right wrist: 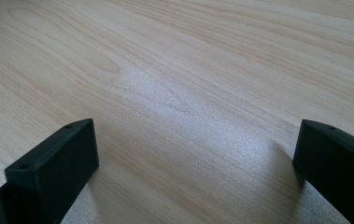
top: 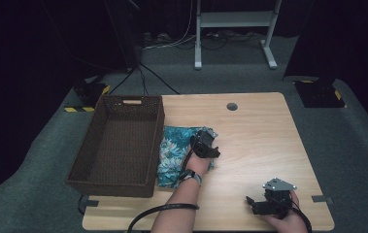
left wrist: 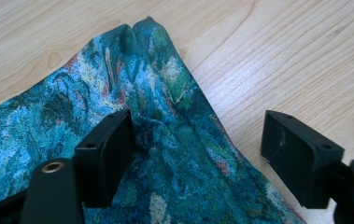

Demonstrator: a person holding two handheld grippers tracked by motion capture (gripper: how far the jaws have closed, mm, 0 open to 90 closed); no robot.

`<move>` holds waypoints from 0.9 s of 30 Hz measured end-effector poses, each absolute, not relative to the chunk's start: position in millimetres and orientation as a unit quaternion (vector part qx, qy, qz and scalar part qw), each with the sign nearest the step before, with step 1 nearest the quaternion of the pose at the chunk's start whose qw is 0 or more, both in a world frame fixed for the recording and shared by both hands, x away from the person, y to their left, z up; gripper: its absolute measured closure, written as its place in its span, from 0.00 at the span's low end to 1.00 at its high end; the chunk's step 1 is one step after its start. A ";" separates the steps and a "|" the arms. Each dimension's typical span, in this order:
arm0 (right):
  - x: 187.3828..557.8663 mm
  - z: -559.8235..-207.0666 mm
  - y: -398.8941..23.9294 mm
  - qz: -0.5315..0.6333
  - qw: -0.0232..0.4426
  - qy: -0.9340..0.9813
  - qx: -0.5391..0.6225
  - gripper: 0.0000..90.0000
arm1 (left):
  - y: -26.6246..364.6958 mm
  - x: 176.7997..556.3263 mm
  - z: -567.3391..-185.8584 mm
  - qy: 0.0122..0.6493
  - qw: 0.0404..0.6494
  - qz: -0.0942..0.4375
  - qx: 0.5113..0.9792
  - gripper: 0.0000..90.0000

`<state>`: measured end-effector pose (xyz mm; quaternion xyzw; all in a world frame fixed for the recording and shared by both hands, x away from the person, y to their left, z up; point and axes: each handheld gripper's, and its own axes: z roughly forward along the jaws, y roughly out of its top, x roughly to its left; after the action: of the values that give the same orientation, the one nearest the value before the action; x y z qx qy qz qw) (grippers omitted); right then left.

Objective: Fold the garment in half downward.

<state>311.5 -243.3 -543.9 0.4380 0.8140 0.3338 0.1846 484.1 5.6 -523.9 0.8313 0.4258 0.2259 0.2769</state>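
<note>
Resting near the front edge of the desk (top: 259, 126), the right gripper (top: 252, 203) is lying with its jaws spread wide over bare wood, holding nothing. Farther in, the left gripper (top: 209, 141) is reaching down onto the blue-green flowered cloth (left wrist: 165, 140), its jaws standing apart with one pad on the fabric and the other just off the cloth's edge over the desk, not yet pinching. The cloth is lying just beside the brown wicker basket (top: 118, 180), at the desk's left.

Lit table, dark surroundings, soft shadows, slight blur
</note>
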 end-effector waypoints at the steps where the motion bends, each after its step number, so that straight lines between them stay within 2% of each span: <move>1: 311.5 -543.9 -243.3 0.334 0.185 0.814 0.438 0.00 | 5.7 484.6 -524.2 0.428 0.275 0.226 0.831 0.30; 9: 311.4 -543.9 -243.0 0.335 0.184 0.814 0.438 0.00 | 9.6 485.4 -514.6 0.434 0.279 0.244 0.821 0.25; 13: 311.4 -543.9 -243.0 0.334 0.184 0.814 0.438 0.00 | 8.5 487.4 -524.5 0.437 0.265 0.222 0.831 0.24; 14: 311.4 -543.9 -243.0 0.334 0.184 0.814 0.438 0.00 | 9.8 487.4 -526.1 0.443 0.278 0.211 0.826 0.23; 16: 311.4 -543.9 -243.0 0.334 0.184 0.815 0.437 0.00 | 13.9 487.5 -527.7 0.454 0.298 0.190 0.818 0.30; 18: 311.2 -543.9 -243.0 0.334 0.184 0.815 0.437 0.00 | 16.7 486.8 -526.9 0.453 0.299 0.195 0.817 0.39; 25: 311.2 -543.9 -242.7 0.334 0.184 0.814 0.437 0.00 | 24.6 485.8 -521.1 0.450 0.269 0.207 0.826 0.75; 27: 311.3 -543.9 -242.7 0.335 0.184 0.815 0.436 0.00 | 24.2 485.3 -521.0 0.447 0.262 0.215 0.828 0.79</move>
<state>311.3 -242.7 -543.9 0.4364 0.8148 0.3345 0.1839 485.3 24.2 -521.0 0.8277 0.4472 0.2148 0.2623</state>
